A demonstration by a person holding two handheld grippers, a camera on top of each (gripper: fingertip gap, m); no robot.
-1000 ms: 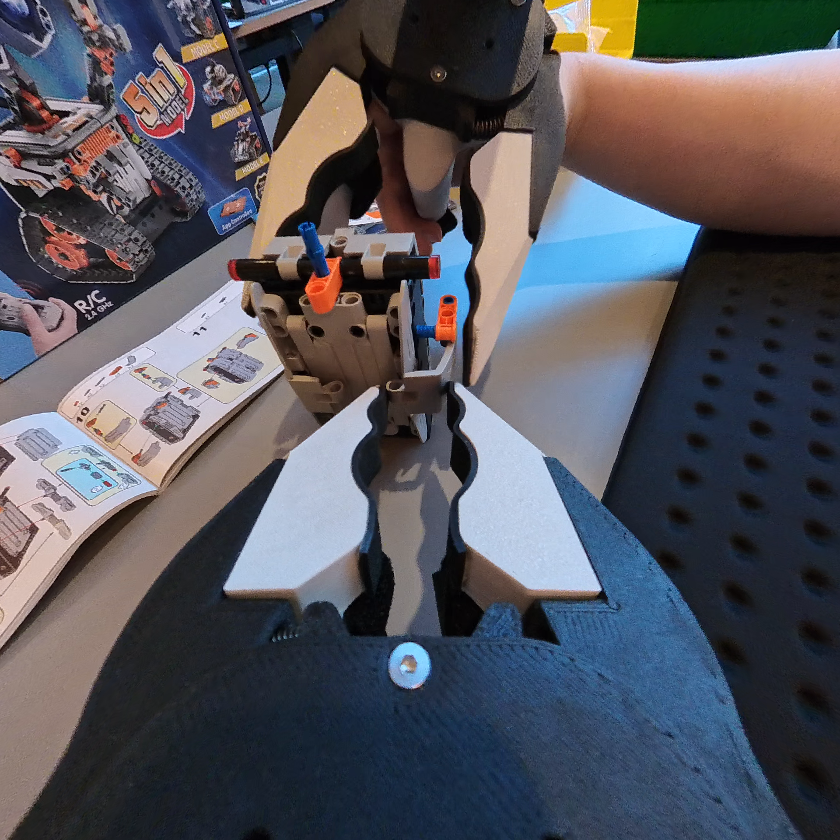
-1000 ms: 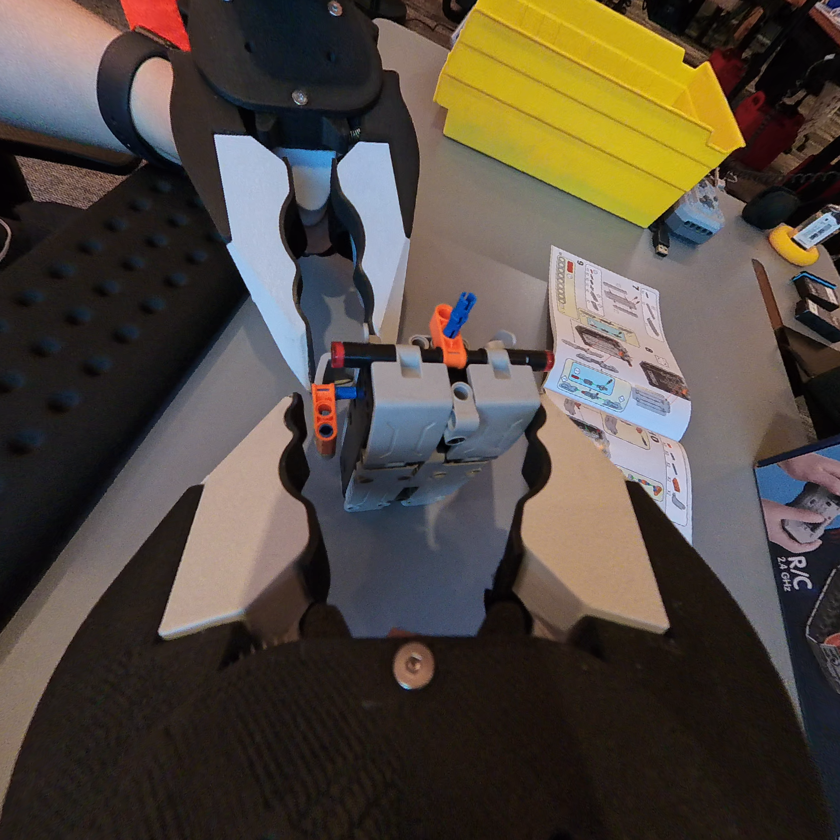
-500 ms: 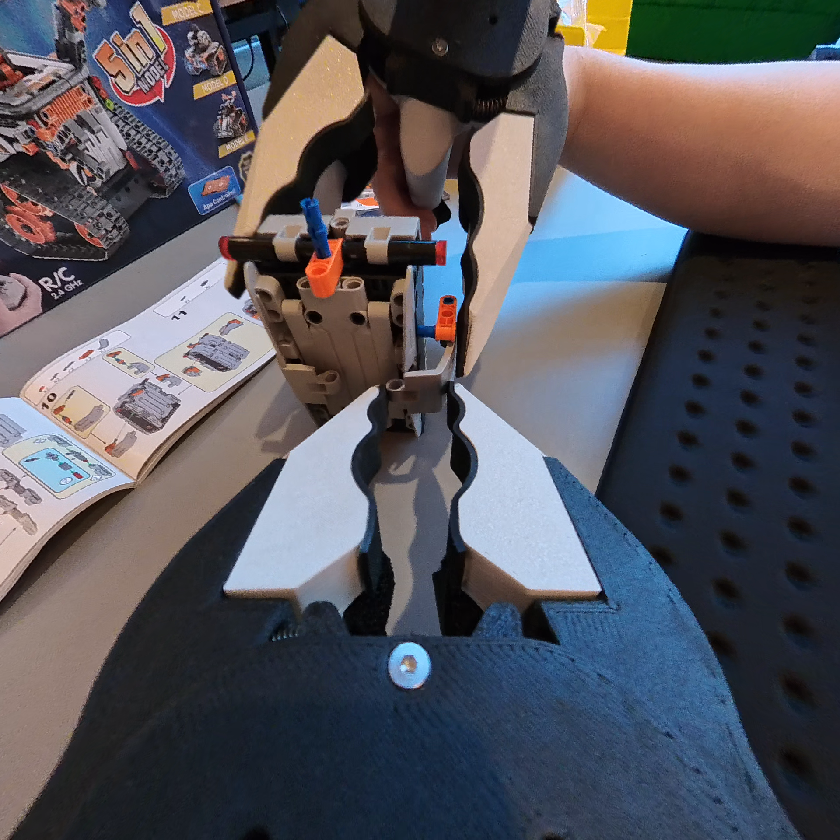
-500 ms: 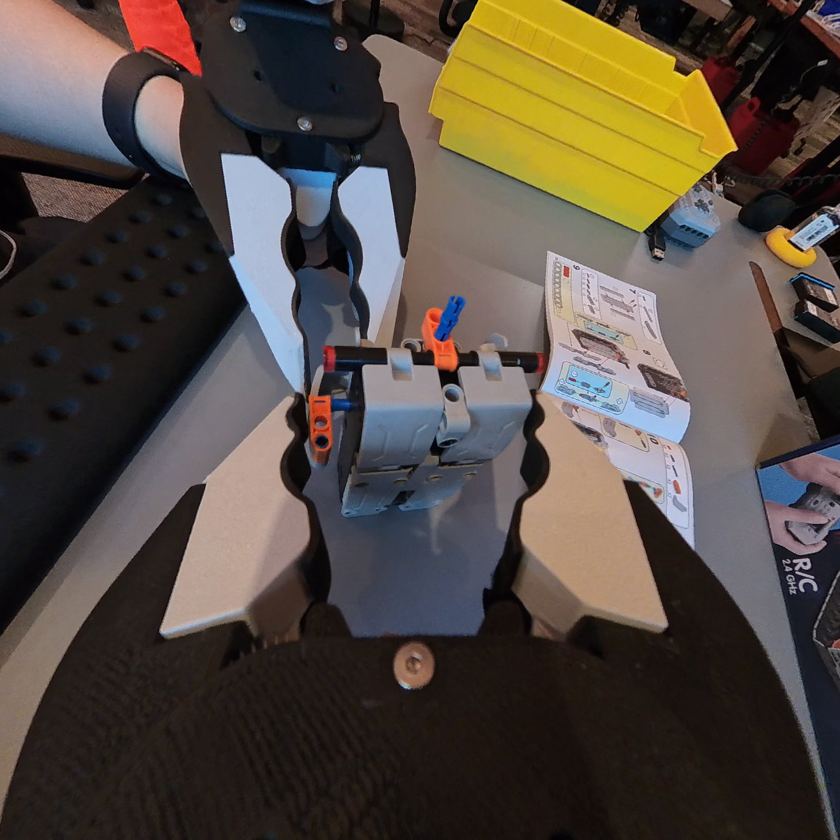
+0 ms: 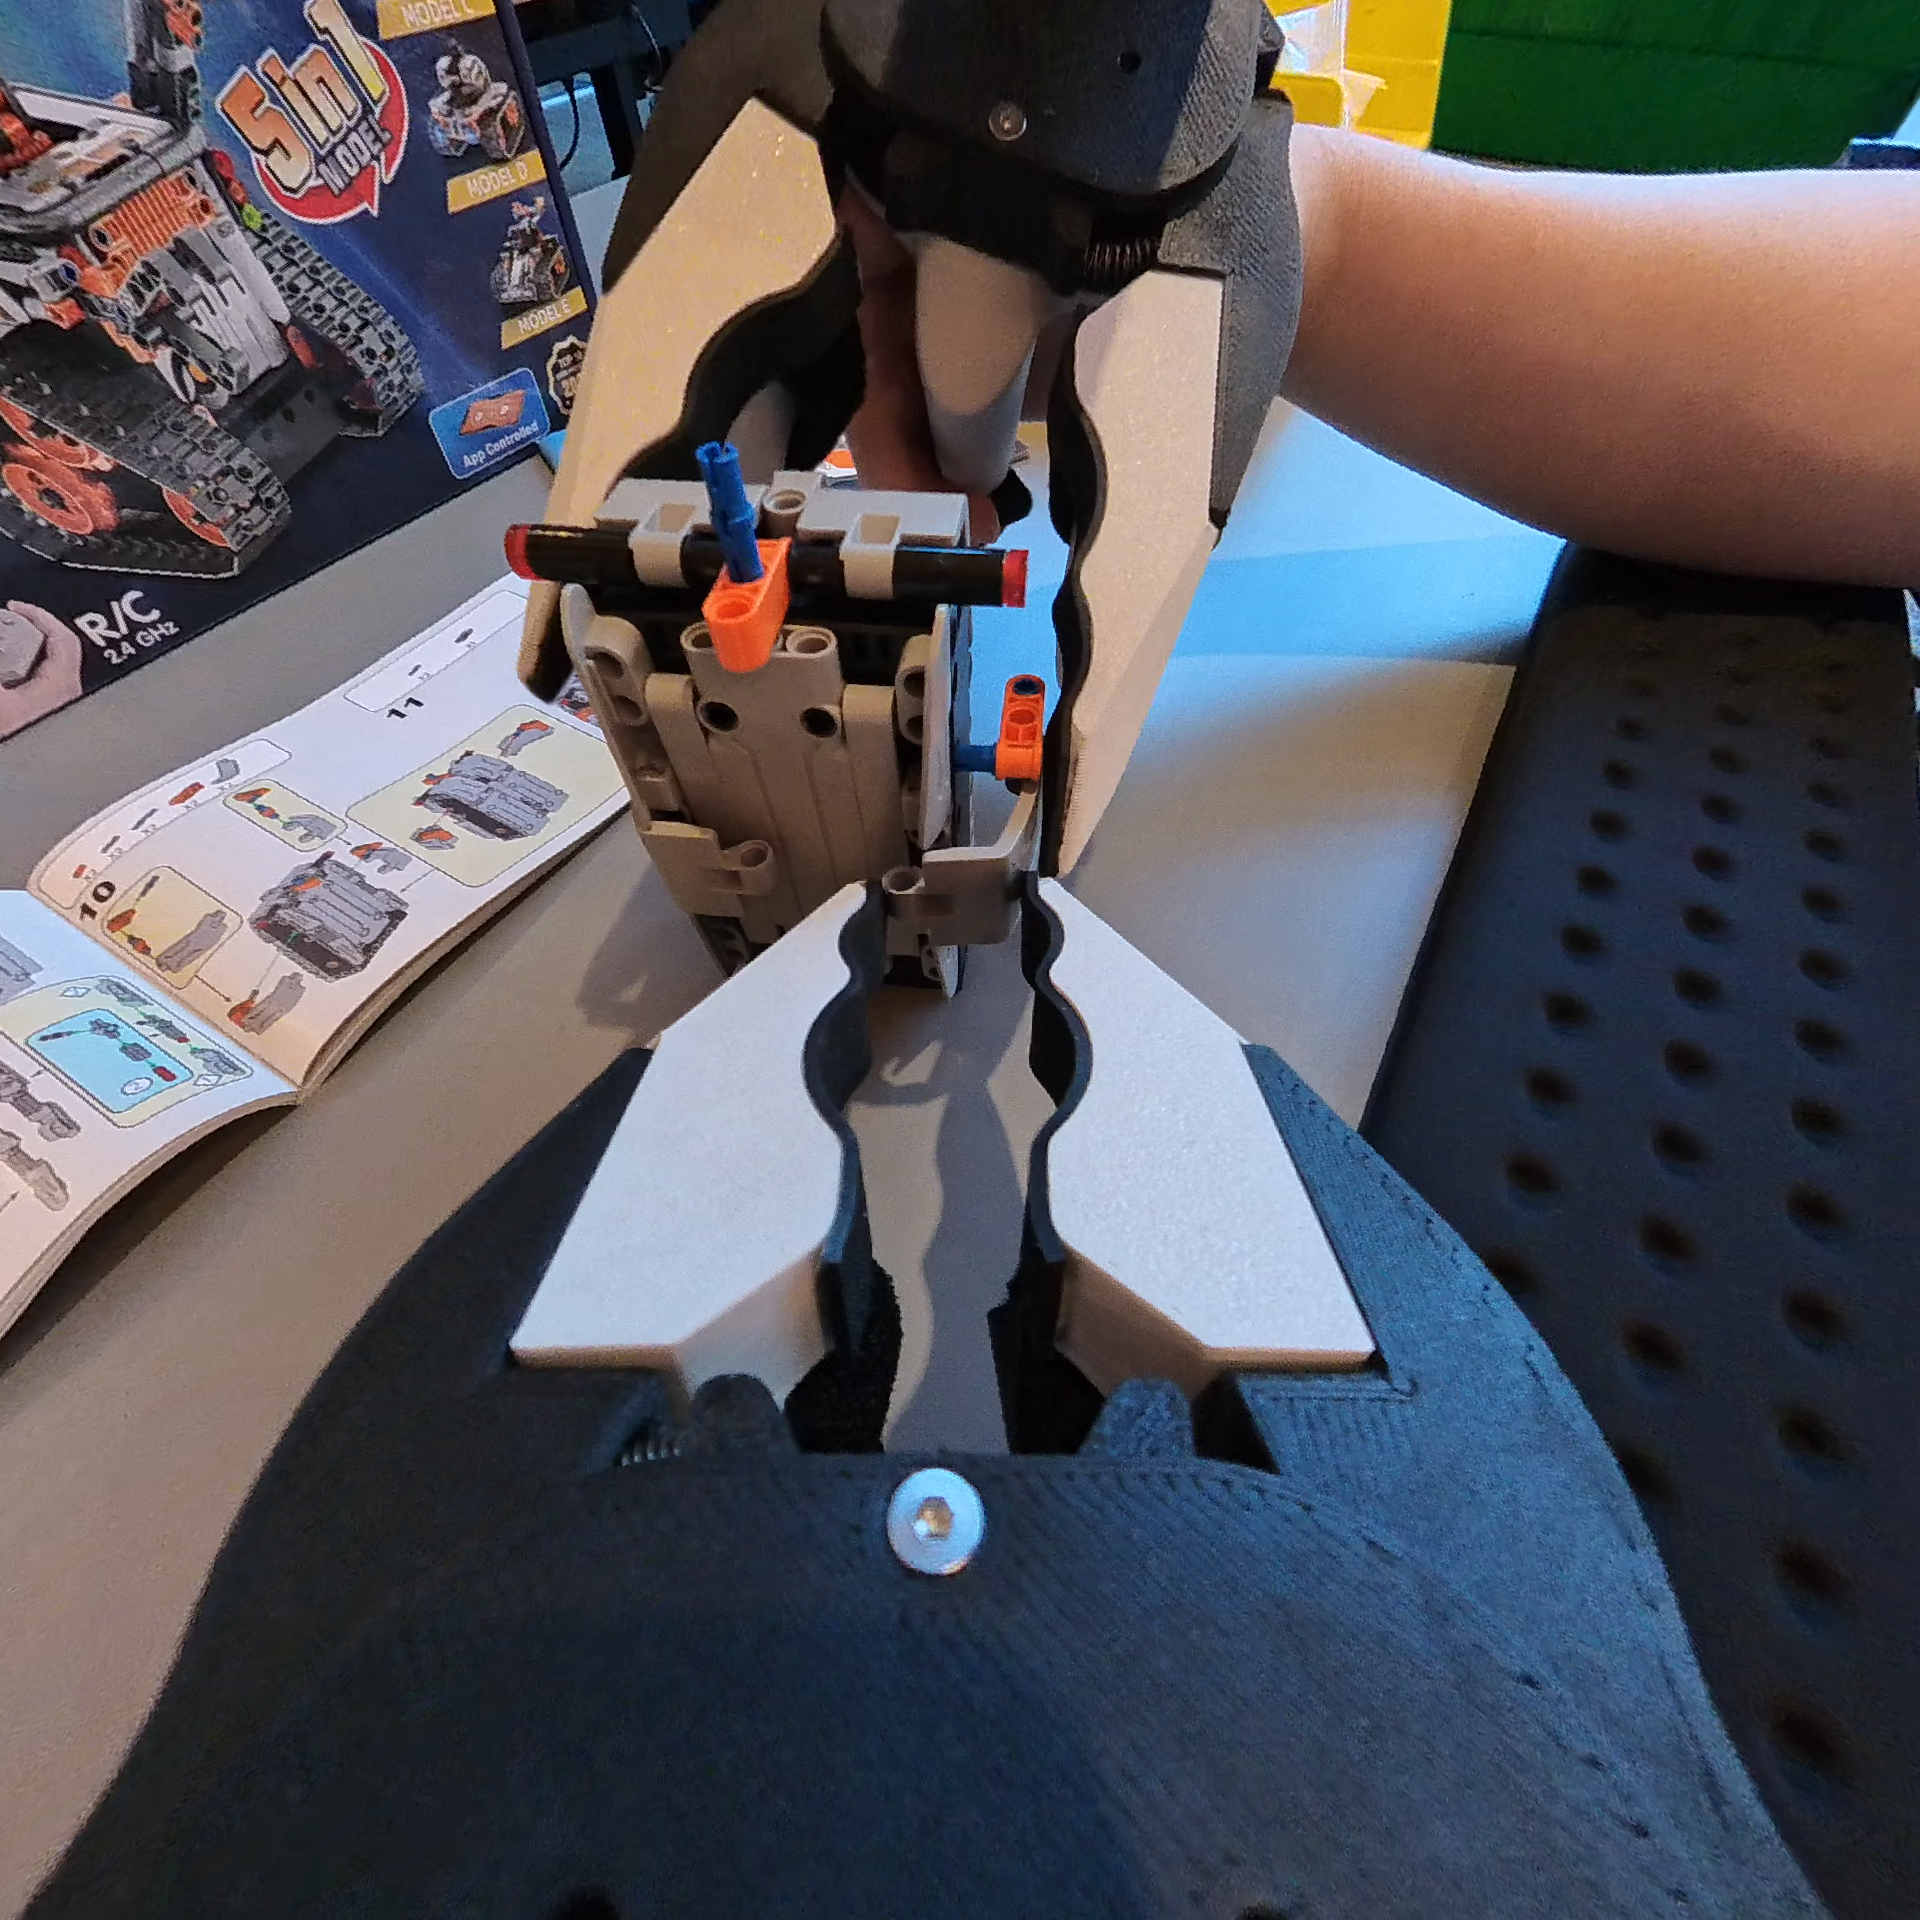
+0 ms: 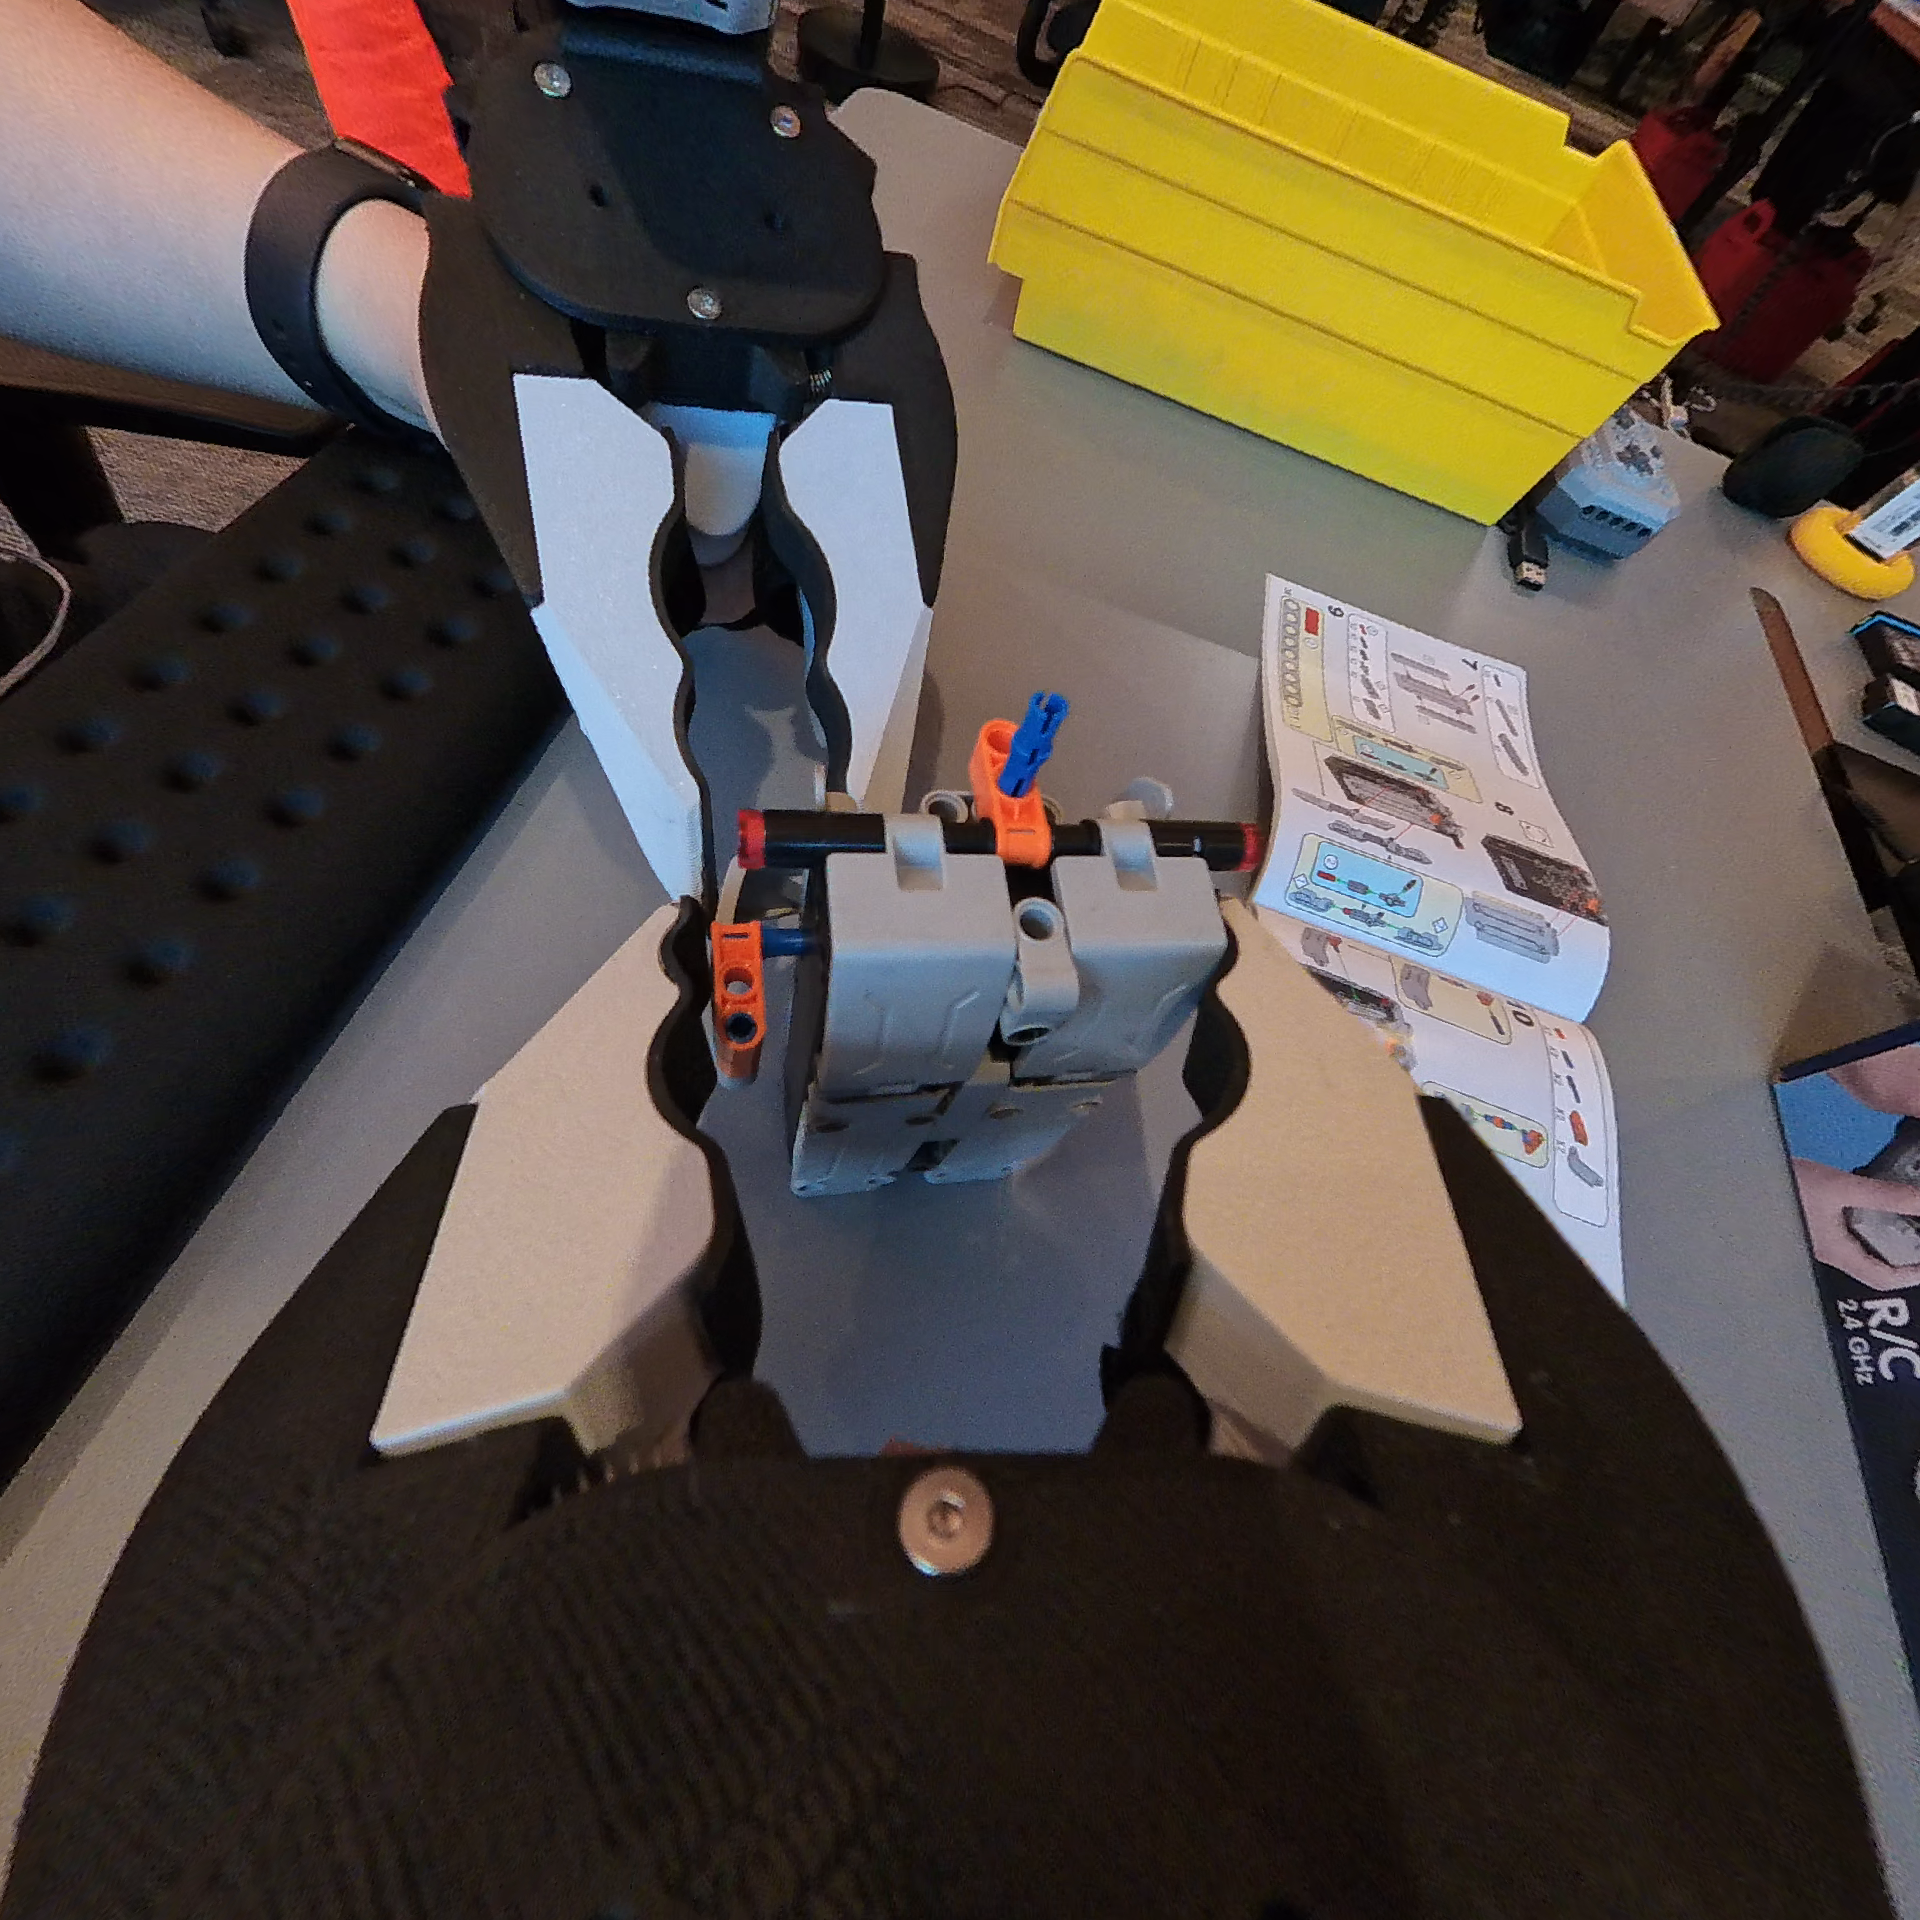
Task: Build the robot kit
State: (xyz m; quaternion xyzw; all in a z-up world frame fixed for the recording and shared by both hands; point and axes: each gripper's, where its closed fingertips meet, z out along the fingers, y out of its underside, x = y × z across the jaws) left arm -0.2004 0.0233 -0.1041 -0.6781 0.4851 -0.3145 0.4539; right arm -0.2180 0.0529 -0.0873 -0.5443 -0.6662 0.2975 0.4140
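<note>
A grey brick assembly [image 6: 997, 997] stands on the grey table [image 6: 1091, 540]. It has a black axle with red ends [image 6: 997, 836] across its top, and orange connectors with blue pins on top and on one side. My left gripper [image 5: 940, 899] is shut on a small grey bracket [image 5: 961, 883] at the assembly's lower corner. It also shows in the right wrist view [image 6: 779, 842]. My right gripper [image 6: 956, 930] is wide open, with one finger on each side of the assembly. One finger is next to the side orange connector [image 6: 738, 997]. The right gripper comes down from above in the left wrist view [image 5: 800, 769].
An open instruction booklet [image 6: 1423, 852] lies beside the assembly, also in the left wrist view [image 5: 270, 883]. A printed toy box [image 5: 208, 312] stands behind it. Stacked yellow bins [image 6: 1330, 260] and a grey hub with a cable [image 6: 1600, 499] sit farther off. A black dotted mat [image 5: 1683, 1039] borders the table.
My right gripper has moved forward at the same opening, so its fingers now flank the assembly. My left gripper has kept its hold on the bracket.
</note>
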